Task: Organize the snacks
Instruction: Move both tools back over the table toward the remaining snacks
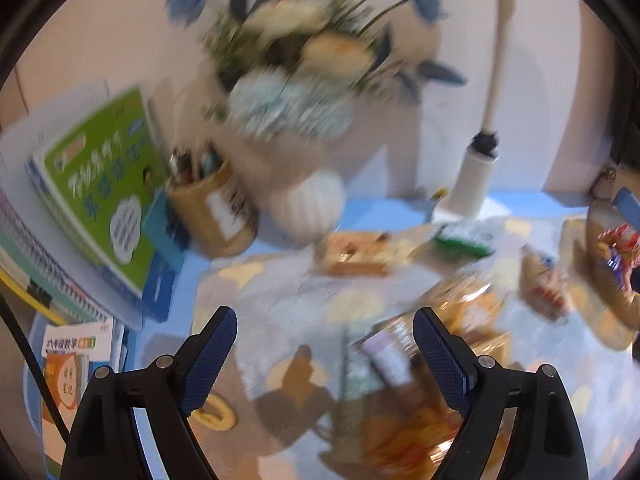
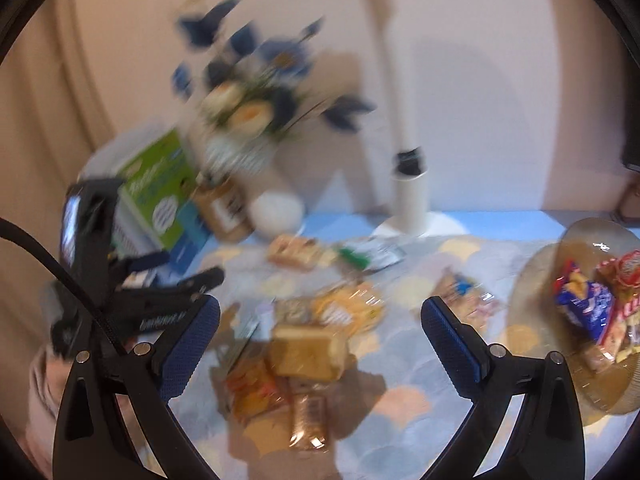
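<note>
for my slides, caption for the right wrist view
Open right gripper above scattered snack packets, amber glass bowl of snacks at right.

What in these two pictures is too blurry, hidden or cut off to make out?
- Snack packets mid-table: motion blur smears every label, both views.
- Amber bowl: cut by the right edge in the right view, so its full contents are unseen.
- Flowers: smeared; kinds unclear.
- Book stack: lower books cut off by the left view's rim.
- Left tool in the right view: blurred, fingertips indistinct.

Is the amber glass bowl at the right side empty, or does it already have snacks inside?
Not empty. The amber glass bowl already holds several snack packets, blue and red ones, lying inside it.
</note>
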Tool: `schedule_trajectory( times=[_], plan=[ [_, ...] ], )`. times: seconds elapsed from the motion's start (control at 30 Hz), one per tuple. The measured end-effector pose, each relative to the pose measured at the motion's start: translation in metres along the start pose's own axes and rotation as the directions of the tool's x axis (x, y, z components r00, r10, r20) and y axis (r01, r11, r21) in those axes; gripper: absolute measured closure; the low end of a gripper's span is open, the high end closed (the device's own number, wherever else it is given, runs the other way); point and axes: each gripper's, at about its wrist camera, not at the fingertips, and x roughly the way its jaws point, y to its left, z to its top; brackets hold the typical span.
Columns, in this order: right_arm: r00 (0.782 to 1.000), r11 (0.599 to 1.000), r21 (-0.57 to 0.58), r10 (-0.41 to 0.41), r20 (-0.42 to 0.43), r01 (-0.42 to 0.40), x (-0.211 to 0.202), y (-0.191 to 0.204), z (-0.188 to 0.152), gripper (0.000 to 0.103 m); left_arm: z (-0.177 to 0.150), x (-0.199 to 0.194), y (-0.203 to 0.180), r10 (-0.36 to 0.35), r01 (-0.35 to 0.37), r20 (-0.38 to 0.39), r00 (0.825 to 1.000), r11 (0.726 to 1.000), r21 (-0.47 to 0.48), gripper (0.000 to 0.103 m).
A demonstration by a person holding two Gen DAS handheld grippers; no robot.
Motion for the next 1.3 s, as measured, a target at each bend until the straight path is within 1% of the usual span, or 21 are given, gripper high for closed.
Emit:
schedule_trajectory(
  times=[0.1,0.17,0.27,0.33,0.37,0.4,0.43,0.47,0.5,0.57,0.63,0.8,0.87,0.97,1.0,1.03,1.1,1.2,1.3],
  plan=[
    [0.998,0.999,-0.042,0.006,-0.063,-0.008,0.018,0.016,-0.028,0.001,-0.016,0.020,0.012,-0.001,0.001,-0.038,0.999,1.000,-0.003,0.015],
    [0.991,0.997,-0.070,-0.001,-0.131,-0.008,0.035,0.020,-0.052,0.001,-0.029,0.036,0.014,-0.021,0.021,-0.062,0.998,1.000,0.002,0.015],
    [0.975,0.993,-0.111,-0.060,-0.212,0.037,0.058,0.020,-0.085,0.001,-0.046,0.062,0.009,-0.033,0.035,-0.112,0.993,0.999,0.017,0.015],
    [0.959,0.983,-0.166,-0.123,-0.254,0.082,0.075,0.020,-0.105,0.001,-0.059,0.084,0.005,-0.027,0.033,-0.156,0.987,0.999,0.041,0.013],
    [0.946,0.975,-0.193,-0.163,-0.279,0.111,0.084,0.020,-0.114,0.000,-0.065,0.092,0.003,-0.032,0.040,-0.164,0.986,0.998,0.048,0.001],
    [0.918,0.963,-0.225,-0.216,-0.332,0.145,0.100,0.016,-0.127,0.000,-0.070,0.095,0.008,-0.046,0.048,-0.108,0.993,0.999,0.021,0.000],
    [0.965,0.964,-0.223,-0.185,-0.186,0.142,0.092,0.014,-0.133,0.000,-0.075,0.095,0.013,-0.082,0.082,-0.072,0.994,0.997,-0.009,0.000],
    [0.957,0.966,-0.217,-0.187,-0.223,0.139,0.102,0.010,-0.135,0.000,-0.075,0.098,0.017,-0.106,0.103,-0.085,0.991,0.994,-0.031,0.000],
    [0.957,0.966,-0.217,-0.188,-0.220,0.140,0.106,0.008,-0.137,0.000,-0.073,0.098,0.017,-0.111,0.108,-0.087,0.990,0.994,-0.033,0.000],
    [0.956,0.965,-0.221,-0.194,-0.221,0.144,0.117,0.005,-0.141,0.000,-0.072,0.099,0.014,-0.096,0.095,-0.085,0.992,0.995,-0.013,0.000],
    [0.956,0.965,-0.219,-0.193,-0.221,0.144,0.128,0.000,-0.145,0.000,-0.071,0.098,0.014,-0.100,0.099,-0.083,0.992,0.995,-0.018,0.000],
    [0.957,0.965,-0.218,-0.192,-0.218,0.144,0.139,-0.004,-0.151,0.000,-0.071,0.099,0.016,-0.103,0.102,-0.084,0.991,0.995,-0.018,0.000],
    [0.957,0.966,-0.217,-0.189,-0.220,0.141,0.135,-0.003,-0.149,0.000,-0.071,0.098,0.017,-0.105,0.105,-0.087,0.991,0.994,-0.008,0.000],
    [0.957,0.966,-0.216,-0.189,-0.221,0.141,0.141,-0.005,-0.151,0.000,-0.072,0.097,0.015,-0.099,0.099,-0.084,0.991,0.995,-0.007,0.000],
    [0.957,0.966,-0.216,-0.188,-0.221,0.140,0.132,-0.002,-0.146,0.000,-0.072,0.097,0.016,-0.102,0.101,-0.085,0.991,0.995,-0.009,0.000],
    [0.957,0.966,-0.216,-0.187,-0.221,0.139,0.136,-0.004,-0.148,0.000,-0.072,0.097,0.015,-0.101,0.100,-0.085,0.991,0.995,-0.010,0.000],
    [0.957,0.966,-0.217,-0.188,-0.221,0.140,0.127,0.001,-0.144,0.000,-0.072,0.096,0.014,-0.098,0.098,-0.084,0.992,0.995,-0.008,0.000],
    [0.957,0.966,-0.216,-0.187,-0.221,0.139,0.137,-0.003,-0.147,0.000,-0.072,0.096,0.014,-0.098,0.098,-0.085,0.992,0.995,-0.008,0.000],
    [0.957,0.966,-0.216,-0.188,-0.221,0.140,0.129,0.000,-0.144,0.000,-0.072,0.096,0.014,-0.098,0.098,-0.085,0.992,0.995,-0.008,0.000]
  ],
)
